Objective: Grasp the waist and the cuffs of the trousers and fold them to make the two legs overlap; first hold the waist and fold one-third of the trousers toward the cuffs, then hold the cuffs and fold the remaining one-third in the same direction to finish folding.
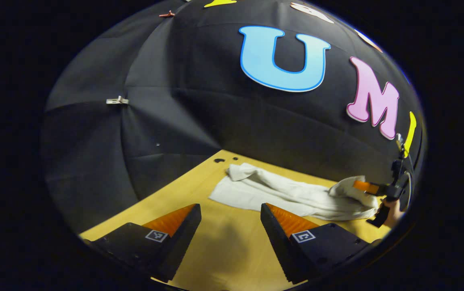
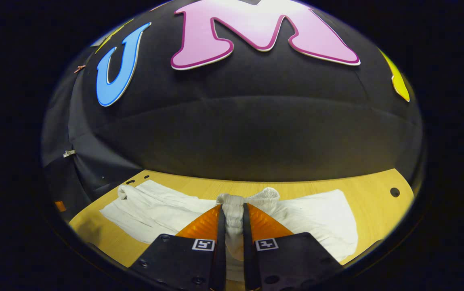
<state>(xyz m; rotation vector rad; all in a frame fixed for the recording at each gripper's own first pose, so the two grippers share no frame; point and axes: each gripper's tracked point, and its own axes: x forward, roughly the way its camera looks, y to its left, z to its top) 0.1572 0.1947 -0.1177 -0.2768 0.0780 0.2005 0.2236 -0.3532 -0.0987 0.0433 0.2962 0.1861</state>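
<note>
White trousers [image 2: 155, 210] lie flat on the wooden table [image 2: 369, 182] by the black cloth wall, and the right gripper [image 2: 234, 220] pinches a bunched-up bit of them tight between both fingers, while the left gripper [image 1: 231, 220] hangs wide open over bare table, holding nothing.

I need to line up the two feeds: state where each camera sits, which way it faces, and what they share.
Left gripper view: rides the left tool, jaws open above the yellow wooden table, facing the white cloth trousers and the right tool.
Right gripper view: rides the right tool, pinching the trousers.
Shared: trousers, table, black cloth wall.
</note>
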